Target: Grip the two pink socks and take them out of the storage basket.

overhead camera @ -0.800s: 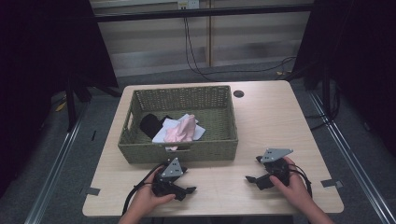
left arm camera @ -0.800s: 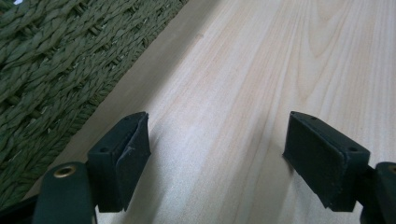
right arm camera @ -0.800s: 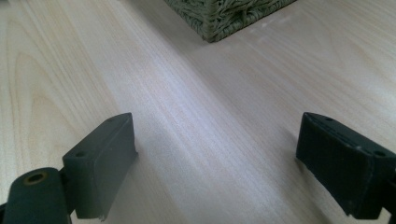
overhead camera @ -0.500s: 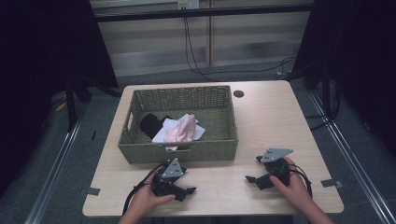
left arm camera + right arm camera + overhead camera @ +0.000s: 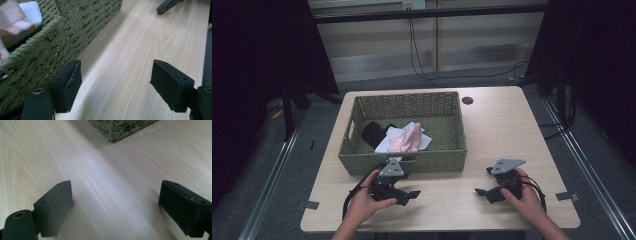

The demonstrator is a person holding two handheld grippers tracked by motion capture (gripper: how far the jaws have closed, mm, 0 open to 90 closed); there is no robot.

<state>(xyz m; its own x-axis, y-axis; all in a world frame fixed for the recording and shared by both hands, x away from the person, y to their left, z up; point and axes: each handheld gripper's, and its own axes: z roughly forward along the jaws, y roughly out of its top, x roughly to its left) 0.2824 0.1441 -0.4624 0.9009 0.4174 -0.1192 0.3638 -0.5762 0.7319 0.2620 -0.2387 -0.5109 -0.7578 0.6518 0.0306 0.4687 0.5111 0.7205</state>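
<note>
A: Has anything moved since the earlier frames?

B: Hardly. Both hands sit where they were at the near edge of the table (image 5: 512,120); the basket and its contents have not shifted.

A: Where is the left gripper (image 5: 404,192)?

B: Near left, just in front of the woven basket (image 5: 409,162), resting low over the wood. In the left gripper view its jaws stand wide apart with only bare tabletop between them, and the basket's near wall (image 5: 45,47) runs just beside the left jaw.

A: And the right gripper (image 5: 483,186)?

B: Near right, well apart from the left one, held in the right hand (image 5: 524,197). In the right gripper view its jaws are also spread, nothing between them, and a corner of the basket (image 5: 120,128) lies farther off.

A: What is in the basket?

B: A pink cloth (image 5: 407,139) lying on a white cloth (image 5: 424,141), with a black cloth (image 5: 373,132) just to their left. Neither gripper touches them.
</note>
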